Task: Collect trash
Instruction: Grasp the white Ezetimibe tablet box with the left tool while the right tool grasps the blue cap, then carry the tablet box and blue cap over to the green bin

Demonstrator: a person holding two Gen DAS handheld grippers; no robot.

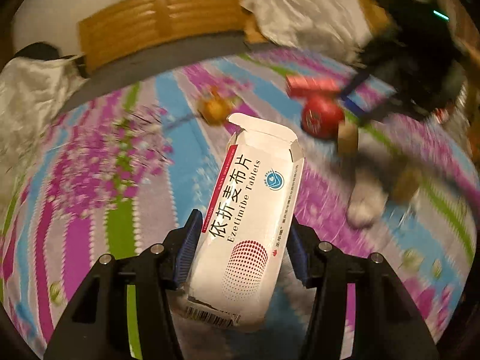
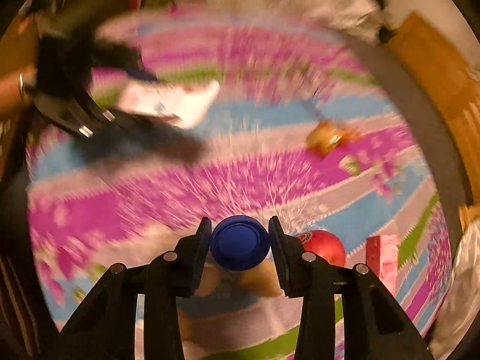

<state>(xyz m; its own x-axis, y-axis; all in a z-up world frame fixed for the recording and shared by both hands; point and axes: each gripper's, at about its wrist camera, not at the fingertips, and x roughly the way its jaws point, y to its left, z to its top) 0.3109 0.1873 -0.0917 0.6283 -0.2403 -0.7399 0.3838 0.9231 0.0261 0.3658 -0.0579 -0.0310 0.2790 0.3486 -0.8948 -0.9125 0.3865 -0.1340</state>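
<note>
My left gripper [image 1: 243, 240] is shut on a white tablet box [image 1: 249, 210], its blue pads pressing both long sides. The box's top flap stands open, and it hangs above a striped purple, blue and green cloth [image 1: 90, 210]. My right gripper [image 2: 240, 228] is shut on a bottle with a blue cap [image 2: 239, 244] and a brownish body below it. On the cloth lie a crumpled golden wrapper [image 2: 330, 139], a round red container [image 2: 325, 247] and a red box [image 2: 384, 258]. In the left wrist view the right gripper [image 1: 351, 97] is a dark blur above the red container [image 1: 322, 117].
A wooden panel [image 1: 162, 18] runs along the far edge of the cloth behind a grey border [image 1: 150, 60]. Crinkled white bags sit at the left [image 1: 30, 96] and at the back [image 1: 303, 9]. A hand with a ring [image 2: 21, 87] holds the left gripper.
</note>
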